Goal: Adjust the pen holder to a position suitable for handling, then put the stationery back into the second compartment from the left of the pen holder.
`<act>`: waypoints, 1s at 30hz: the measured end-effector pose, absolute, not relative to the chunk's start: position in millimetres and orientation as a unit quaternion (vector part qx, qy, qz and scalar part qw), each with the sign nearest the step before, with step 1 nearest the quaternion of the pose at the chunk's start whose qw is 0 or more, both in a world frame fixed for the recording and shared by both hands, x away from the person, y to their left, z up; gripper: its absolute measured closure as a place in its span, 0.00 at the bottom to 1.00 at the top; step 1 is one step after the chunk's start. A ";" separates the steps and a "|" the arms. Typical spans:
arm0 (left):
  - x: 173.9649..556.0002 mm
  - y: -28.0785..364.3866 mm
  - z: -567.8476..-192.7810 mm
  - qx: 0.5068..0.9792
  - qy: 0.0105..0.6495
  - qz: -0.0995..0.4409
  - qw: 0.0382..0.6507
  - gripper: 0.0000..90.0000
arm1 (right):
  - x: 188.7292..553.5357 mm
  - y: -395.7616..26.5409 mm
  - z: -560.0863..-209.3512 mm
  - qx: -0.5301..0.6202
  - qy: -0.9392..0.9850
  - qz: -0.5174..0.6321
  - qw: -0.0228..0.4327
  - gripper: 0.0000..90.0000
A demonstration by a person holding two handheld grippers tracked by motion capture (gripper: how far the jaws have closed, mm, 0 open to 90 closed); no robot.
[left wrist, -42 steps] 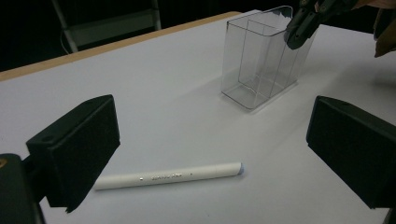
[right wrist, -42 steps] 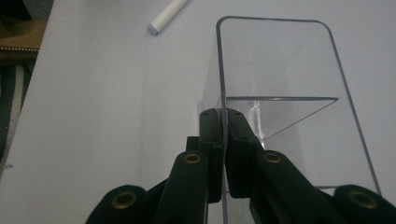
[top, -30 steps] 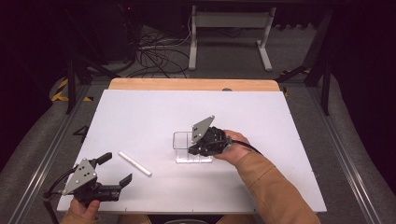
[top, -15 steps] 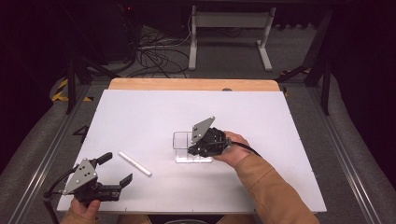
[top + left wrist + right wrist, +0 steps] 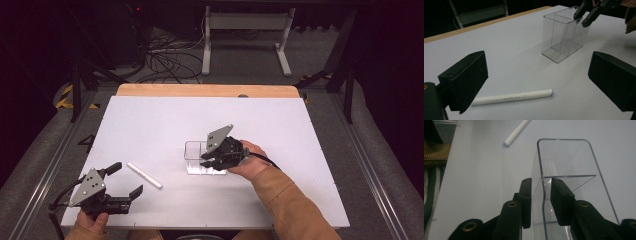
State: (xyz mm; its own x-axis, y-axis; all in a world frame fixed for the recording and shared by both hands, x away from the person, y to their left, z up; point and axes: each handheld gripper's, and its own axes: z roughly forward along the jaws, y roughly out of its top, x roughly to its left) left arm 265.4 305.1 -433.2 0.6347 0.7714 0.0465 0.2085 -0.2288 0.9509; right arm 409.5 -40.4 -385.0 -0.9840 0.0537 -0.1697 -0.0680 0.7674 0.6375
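On the white tabletop (image 5: 150,125) the white plastic pen (image 5: 144,175), its long axis slanting, lies just ahead of my spread left hand-held gripper (image 5: 127,179), while my right hand-held gripper (image 5: 205,163), jaws just opening, straddles the clear plastic box wall (image 5: 541,192) farther away.

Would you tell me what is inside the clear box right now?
The clear box holds nothing but its own divider wall. One finger of the right gripper reaches inside over the rim. The pen lies outside, on the table.
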 end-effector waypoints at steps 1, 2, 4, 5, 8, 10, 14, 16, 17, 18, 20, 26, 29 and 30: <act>265.2 305.5 -433.0 0.737 0.333 0.269 0.524 0.04 | 408.7 -41.5 -383.0 -0.003 0.933 0.349 0.090 0.74; 265.3 306.2 -432.7 0.737 0.331 0.271 0.524 0.04 | 407.5 -42.8 -380.6 0.001 0.930 0.356 0.091 0.70; 264.8 306.3 -432.6 0.733 0.334 0.270 0.527 0.04 | 405.1 -44.9 -376.2 0.015 0.921 0.377 0.095 0.61; 264.6 306.5 -432.5 0.733 0.335 0.270 0.527 0.04 | 403.9 -45.6 -374.0 0.022 0.917 0.388 0.093 0.57; 264.0 307.3 -431.8 0.732 0.335 0.273 0.527 0.04 | 401.7 -47.3 -367.7 0.040 0.904 0.415 0.097 0.46; 263.4 307.9 -431.4 0.730 0.336 0.273 0.528 0.04 | 400.1 -47.5 -364.1 0.054 0.896 0.431 0.097 0.40; 262.6 309.1 -430.8 0.729 0.336 0.277 0.528 0.04 | 397.6 -46.3 -358.9 0.067 0.884 0.451 0.103 0.34; 262.0 309.3 -430.9 0.728 0.337 0.277 0.528 0.04 | 396.6 -45.3 -357.4 0.073 0.880 0.457 0.105 0.32; 261.8 309.5 -430.8 0.728 0.337 0.278 0.528 0.04 | 395.9 -44.7 -356.9 0.075 0.878 0.460 0.106 0.32; 261.9 310.0 -430.6 0.729 0.335 0.279 0.527 0.04 | 395.3 -44.0 -356.2 0.077 0.877 0.461 0.106 0.31; 261.1 310.2 -430.8 0.727 0.338 0.278 0.529 0.04 | 394.3 -42.2 -355.1 0.082 0.875 0.466 0.105 0.29; 259.4 313.0 -430.2 0.723 0.341 0.281 0.532 0.04 | 393.1 -32.9 -352.6 0.086 0.873 0.470 0.103 0.27; 258.3 314.2 -430.0 0.723 0.340 0.283 0.531 0.04 | 392.3 -26.8 -352.1 0.093 0.869 0.474 0.104 0.27; 257.9 314.6 -430.1 0.722 0.341 0.283 0.531 0.04 | 392.0 -24.9 -351.9 0.095 0.869 0.475 0.103 0.27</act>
State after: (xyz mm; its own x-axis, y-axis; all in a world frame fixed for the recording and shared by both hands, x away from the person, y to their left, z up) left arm 257.9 314.6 -430.1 0.6070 0.7932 0.0476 0.1916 -0.2042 0.9600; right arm 392.0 -24.9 -351.9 -0.9606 0.2634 -0.0892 0.0674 0.5315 0.8444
